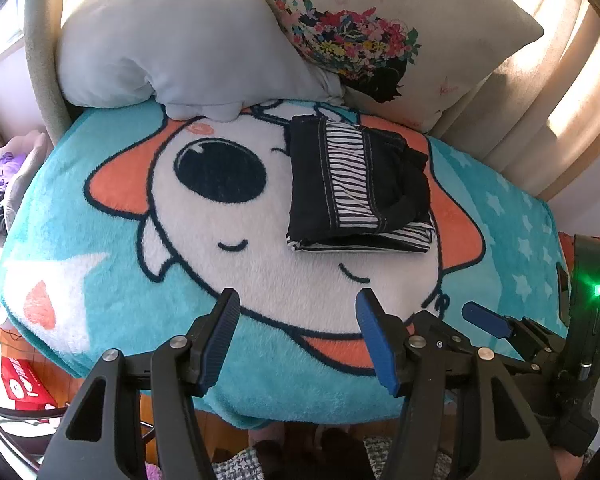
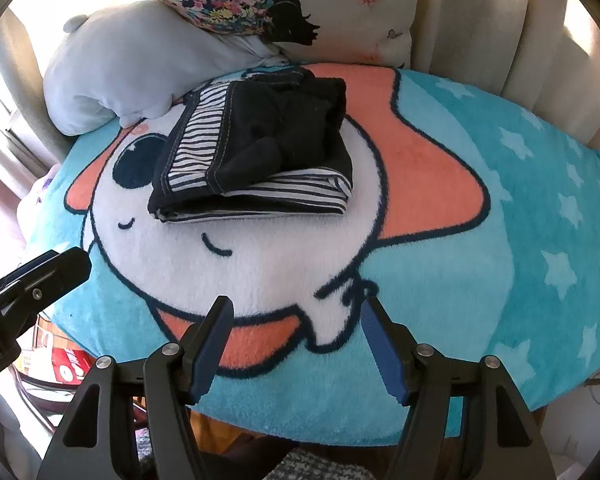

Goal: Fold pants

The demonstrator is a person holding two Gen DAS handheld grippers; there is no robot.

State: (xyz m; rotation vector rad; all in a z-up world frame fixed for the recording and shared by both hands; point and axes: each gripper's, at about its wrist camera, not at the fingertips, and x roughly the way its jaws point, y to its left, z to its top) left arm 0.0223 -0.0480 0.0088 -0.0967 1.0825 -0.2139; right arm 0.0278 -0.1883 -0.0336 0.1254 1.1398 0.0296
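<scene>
Evidently the folding is all but done: the left gripper (image 1: 298, 312) hangs wide open and empty, with the pants (image 1: 360, 184) ahead of it and slightly right, a compact dark-and-striped bundle on the blanket (image 1: 100, 280). The right gripper (image 2: 296, 316) is likewise spread and empty, the pants ahead and a little left. Next, I judge, only tidying or pulling away remains. How the inner layers lie is hidden within the bundle.

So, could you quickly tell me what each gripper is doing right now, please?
Left gripper: jaws open, holding nothing, short of the folded pants.
Right gripper: jaws open, holding nothing.
</scene>
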